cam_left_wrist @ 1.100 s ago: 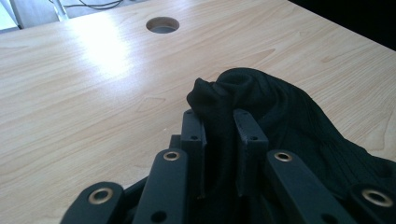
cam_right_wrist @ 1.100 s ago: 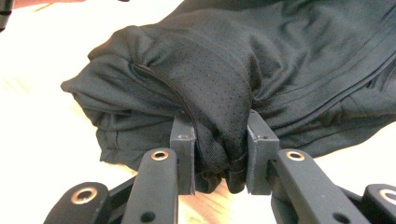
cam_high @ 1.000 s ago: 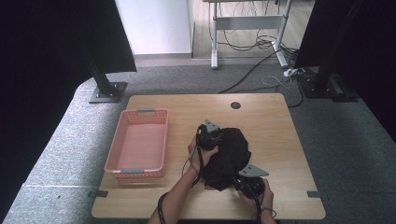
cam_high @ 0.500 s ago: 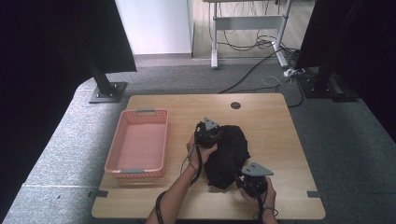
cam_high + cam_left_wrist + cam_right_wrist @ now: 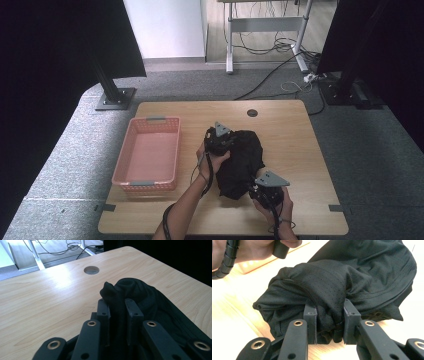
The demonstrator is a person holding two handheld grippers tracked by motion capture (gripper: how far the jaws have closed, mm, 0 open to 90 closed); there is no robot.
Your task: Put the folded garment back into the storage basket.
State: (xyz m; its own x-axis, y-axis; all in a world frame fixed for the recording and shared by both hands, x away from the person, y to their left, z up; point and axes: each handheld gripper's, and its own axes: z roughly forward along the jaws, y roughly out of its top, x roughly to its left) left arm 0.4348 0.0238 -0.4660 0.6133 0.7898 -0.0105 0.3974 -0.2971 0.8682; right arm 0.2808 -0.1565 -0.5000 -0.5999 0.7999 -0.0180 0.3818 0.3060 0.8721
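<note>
— Where is the black garment [image 5: 240, 162]?
— Bunched at lower centre of the high view, on the table [image 5: 295, 135], right of the pink basket [image 5: 148, 155].
— And the tools?
— The left gripper [image 5: 117, 307] and right gripper [image 5: 329, 312] each clamp a fold of it.

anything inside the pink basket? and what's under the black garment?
The pink basket holds nothing; its bare floor shows. Under the black garment only the wooden table shows around its edges; whatever lies beneath the bunched cloth is covered.
</note>
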